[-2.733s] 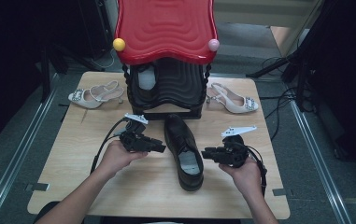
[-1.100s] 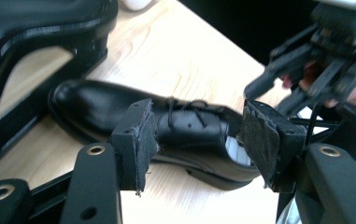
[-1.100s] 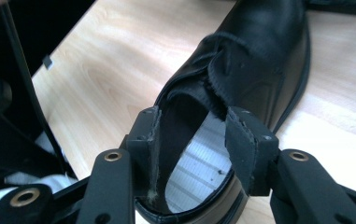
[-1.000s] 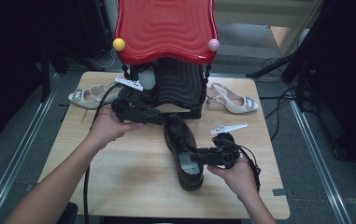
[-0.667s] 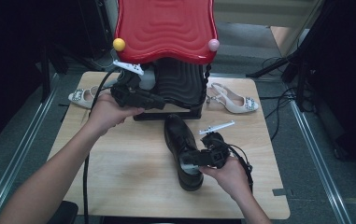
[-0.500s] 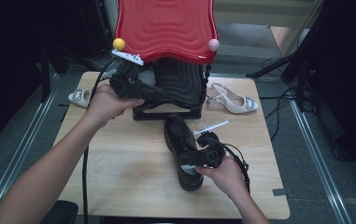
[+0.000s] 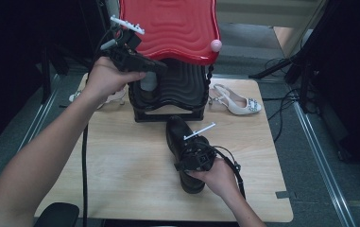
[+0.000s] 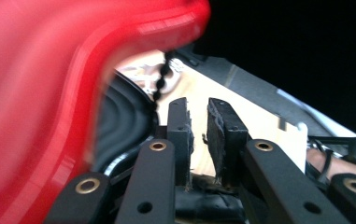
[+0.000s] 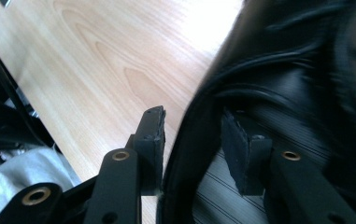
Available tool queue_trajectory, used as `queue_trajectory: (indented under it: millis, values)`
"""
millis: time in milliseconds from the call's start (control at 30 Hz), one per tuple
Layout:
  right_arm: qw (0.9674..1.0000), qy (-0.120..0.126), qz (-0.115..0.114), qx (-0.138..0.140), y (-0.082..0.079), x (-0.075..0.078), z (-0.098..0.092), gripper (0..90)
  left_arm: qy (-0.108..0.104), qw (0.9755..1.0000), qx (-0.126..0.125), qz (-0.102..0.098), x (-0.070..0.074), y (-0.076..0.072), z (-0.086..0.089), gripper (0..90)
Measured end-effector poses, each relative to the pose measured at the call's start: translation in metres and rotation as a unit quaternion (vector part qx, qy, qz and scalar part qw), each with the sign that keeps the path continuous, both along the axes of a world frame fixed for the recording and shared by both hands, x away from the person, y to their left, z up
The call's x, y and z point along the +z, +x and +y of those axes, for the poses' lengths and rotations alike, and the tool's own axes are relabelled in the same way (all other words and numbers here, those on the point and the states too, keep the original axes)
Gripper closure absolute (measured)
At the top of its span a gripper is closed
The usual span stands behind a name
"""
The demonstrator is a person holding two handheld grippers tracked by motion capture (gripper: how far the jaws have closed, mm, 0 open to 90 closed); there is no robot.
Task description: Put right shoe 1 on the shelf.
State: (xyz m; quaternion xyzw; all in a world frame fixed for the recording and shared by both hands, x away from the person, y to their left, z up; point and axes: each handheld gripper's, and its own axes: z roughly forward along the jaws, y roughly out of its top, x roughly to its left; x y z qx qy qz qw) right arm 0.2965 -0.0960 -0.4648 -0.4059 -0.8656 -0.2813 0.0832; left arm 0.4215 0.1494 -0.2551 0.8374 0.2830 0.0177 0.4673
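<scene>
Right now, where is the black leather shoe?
In the high view the black leather shoe lies mid-table, before the black rack, with the right gripper straddling its collar.

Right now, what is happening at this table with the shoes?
A person works with a tool in each hand. The right tool has one jaw inside the black shoe and one outside, around its side wall, on the wooden table. The left tool is raised at the red-topped rack; its jaws have just been closing, nearly together, with nothing between them. A white heeled shoe lies right of the rack.
</scene>
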Motion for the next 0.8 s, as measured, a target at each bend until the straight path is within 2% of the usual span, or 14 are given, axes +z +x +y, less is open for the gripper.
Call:
queue_trajectory:
  millis: [33, 100, 133, 300, 333, 500, 567, 600, 667, 800]
  values:
    - [1.0000, -0.007, 0.003, 0.003, 0.001, -0.004, 0.004, 61.1, 0.005, 1.0000, 0.006, -0.005, 0.008, 0.005, -0.002, 83.6]
    - [1.0000, -0.007, 0.003, 0.003, 0.002, -0.005, 0.006, 61.1, 0.008, 0.9999, 0.007, -0.007, 0.010, 0.007, -0.003, 87.5]
    - [0.9999, -0.013, 0.005, 0.001, 0.003, -0.008, 0.011, 60.8, 0.005, 0.9999, 0.012, -0.005, 0.015, 0.012, -0.005, 88.3]
    - [0.9996, -0.028, -0.002, -0.007, 0.005, -0.013, 0.016, 62.9, 0.006, 0.9994, 0.033, -0.006, 0.021, 0.025, -0.007, 88.5]
    - [0.9994, -0.033, -0.003, -0.009, 0.005, -0.013, 0.017, 63.5, 0.006, 0.9993, 0.037, -0.009, 0.022, 0.031, -0.010, 88.4]
    - [0.9985, -0.053, -0.003, -0.012, 0.005, -0.014, 0.020, 66.0, 0.017, 0.9987, 0.047, -0.014, 0.023, 0.042, -0.017, 88.6]
    - [0.9976, -0.068, -0.010, -0.007, 0.004, -0.015, 0.023, 68.4, 0.015, 0.9987, 0.046, -0.017, 0.023, 0.046, -0.019, 89.0]
    - [0.9970, -0.074, -0.024, 0.003, 0.004, -0.014, 0.022, 74.9, 0.009, 0.9985, 0.052, -0.015, 0.023, 0.049, -0.021, 89.2]
    - [0.9969, -0.072, -0.030, 0.009, 0.004, -0.014, 0.021, 77.6, 0.009, 0.9985, 0.051, -0.016, 0.023, 0.050, -0.021, 89.2]
    - [0.9979, -0.055, -0.034, 0.000, 0.004, -0.011, 0.013, 82.3, 0.010, 0.9984, 0.054, -0.014, 0.022, 0.054, -0.024, 89.2]
